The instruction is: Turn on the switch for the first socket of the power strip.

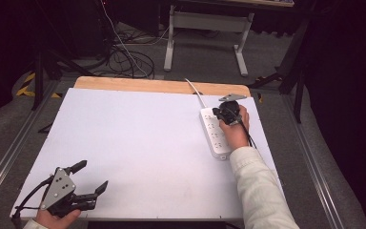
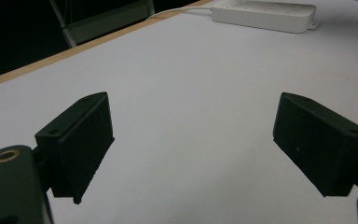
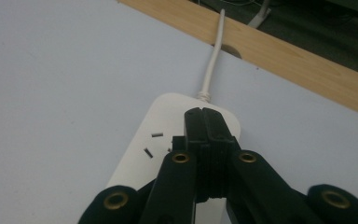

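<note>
Right gripper view shows our right gripper (image 3: 204, 122) with its jaws pressed together, nothing visible between them, their tips over the cord end of the white power strip (image 3: 161, 121); we cannot tell whether they touch it. In the high view our left gripper (image 1: 89, 177) waits near the table's (image 1: 138, 138) front edge, jaws wide apart and empty. With no plug in sight, we judge any work on the strip barely begun.
</note>
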`<state>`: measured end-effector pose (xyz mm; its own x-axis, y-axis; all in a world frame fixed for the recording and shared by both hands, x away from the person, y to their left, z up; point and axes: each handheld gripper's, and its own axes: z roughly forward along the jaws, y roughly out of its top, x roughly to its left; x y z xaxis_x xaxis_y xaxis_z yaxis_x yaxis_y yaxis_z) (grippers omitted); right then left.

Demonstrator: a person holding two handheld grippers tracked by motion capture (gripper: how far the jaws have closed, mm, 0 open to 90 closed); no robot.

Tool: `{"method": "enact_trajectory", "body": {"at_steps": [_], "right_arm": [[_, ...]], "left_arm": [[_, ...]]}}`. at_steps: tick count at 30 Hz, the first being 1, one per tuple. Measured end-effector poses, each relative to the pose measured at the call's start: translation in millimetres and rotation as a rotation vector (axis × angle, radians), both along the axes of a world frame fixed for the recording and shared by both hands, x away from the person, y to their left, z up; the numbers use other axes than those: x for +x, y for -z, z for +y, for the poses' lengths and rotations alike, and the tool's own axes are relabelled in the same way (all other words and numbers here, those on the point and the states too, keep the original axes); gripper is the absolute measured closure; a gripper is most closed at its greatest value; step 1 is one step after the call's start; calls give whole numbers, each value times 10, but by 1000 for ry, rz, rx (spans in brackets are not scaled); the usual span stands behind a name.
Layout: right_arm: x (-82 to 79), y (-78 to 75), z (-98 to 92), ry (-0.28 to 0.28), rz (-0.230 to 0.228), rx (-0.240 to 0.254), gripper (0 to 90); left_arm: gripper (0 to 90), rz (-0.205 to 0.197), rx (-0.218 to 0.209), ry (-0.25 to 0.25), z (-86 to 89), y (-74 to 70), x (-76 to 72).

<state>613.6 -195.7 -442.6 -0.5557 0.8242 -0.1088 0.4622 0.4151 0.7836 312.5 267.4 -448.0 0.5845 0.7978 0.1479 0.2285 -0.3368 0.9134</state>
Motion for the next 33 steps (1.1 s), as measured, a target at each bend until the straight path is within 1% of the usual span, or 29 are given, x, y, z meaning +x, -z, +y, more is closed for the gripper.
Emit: {"method": "enact_trajectory", "body": {"at_steps": [3, 8, 11, 12, 18, 22, 29, 31, 32, 33], "right_arm": [[-33, -76, -12, -4, -5, 13, 900], [-114, -163, -21, -12, -1, 7, 900], [-178, -255, -8, -27, -30, 33, 900], [-214, -312, -15, -32, -40, 57, 900], [-285, -384, -18, -41, -42, 61, 900], [-332, -439, -31, -45, -47, 81, 900], [-392, -499, -53, -58, -53, 83, 900], [-415, -520, -71, -57, -45, 102, 900], [-429, -530, -82, -63, -41, 109, 849], [-447, -542, -86, -65, -41, 121, 762]], "left_arm": [[127, -1, 2, 0, -2, 0, -2], [127, -3, 3, 1, -2, -2, -4], [127, -4, 4, 0, -4, -3, -5], [127, -3, 4, 1, -4, -3, -5], [126, -4, 5, -1, -6, -3, -6], [126, -4, 4, -1, -5, -3, -7], [127, -3, 2, 0, -6, -5, -8], [127, -4, 6, 0, -6, -6, -6], [127, -5, 4, -1, -8, -6, -7], [127, -5, 3, -1, -9, -6, -7]]}}
